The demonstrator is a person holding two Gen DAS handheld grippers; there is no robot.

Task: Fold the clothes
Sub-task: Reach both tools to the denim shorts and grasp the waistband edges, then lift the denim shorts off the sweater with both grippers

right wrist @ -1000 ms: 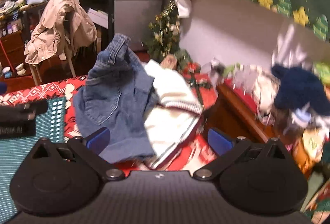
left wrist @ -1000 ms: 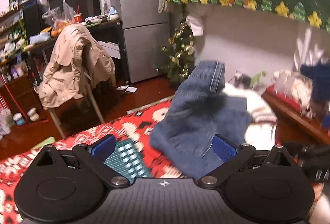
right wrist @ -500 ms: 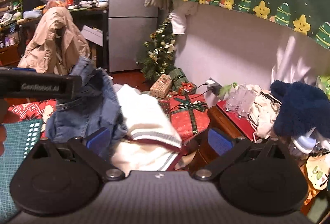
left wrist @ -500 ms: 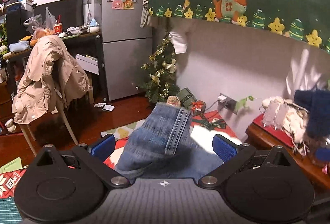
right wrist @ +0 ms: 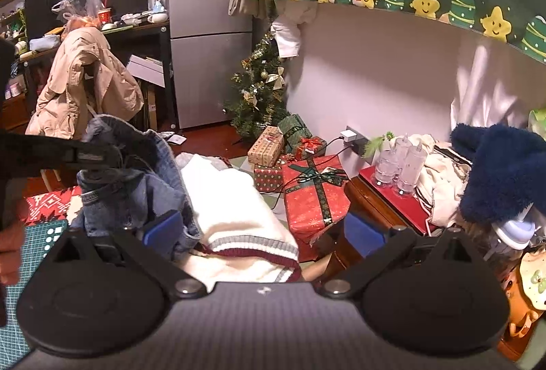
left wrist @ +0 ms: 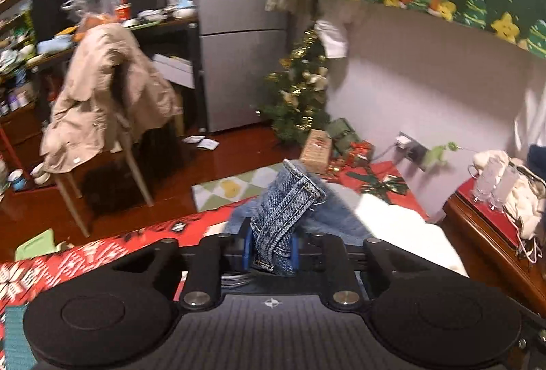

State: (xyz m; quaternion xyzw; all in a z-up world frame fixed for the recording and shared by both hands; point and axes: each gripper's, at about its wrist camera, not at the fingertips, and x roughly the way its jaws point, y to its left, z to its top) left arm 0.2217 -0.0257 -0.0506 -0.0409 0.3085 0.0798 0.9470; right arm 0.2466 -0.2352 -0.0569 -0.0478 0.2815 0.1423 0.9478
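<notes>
A pair of blue jeans [left wrist: 286, 203] lies crumpled at the far edge of the table, its waistband standing up. My left gripper [left wrist: 271, 249] has that waistband between its blue pads; the jaws are closing and the pads press on the denim. In the right wrist view the jeans [right wrist: 146, 186] hang under the left gripper's black body [right wrist: 85, 155]. Beside them on the right lies a white sweater [right wrist: 232, 199] with a red and grey striped hem. My right gripper [right wrist: 262, 230] stands wide open over that hem, its pads apart from the cloth.
A red patterned cloth [left wrist: 85, 254] covers the table, with a green cutting mat [right wrist: 34, 243] at the near left. Wrapped gift boxes [right wrist: 314, 192] sit beyond the edge. A cluttered wooden side table [right wrist: 385, 199] stands right. A chair with a beige coat [left wrist: 102, 97] stands left.
The left jaws went from wide open to closed on the jeans' waistband. Both grippers moved in toward the clothes pile, which now sits nearer in both views.
</notes>
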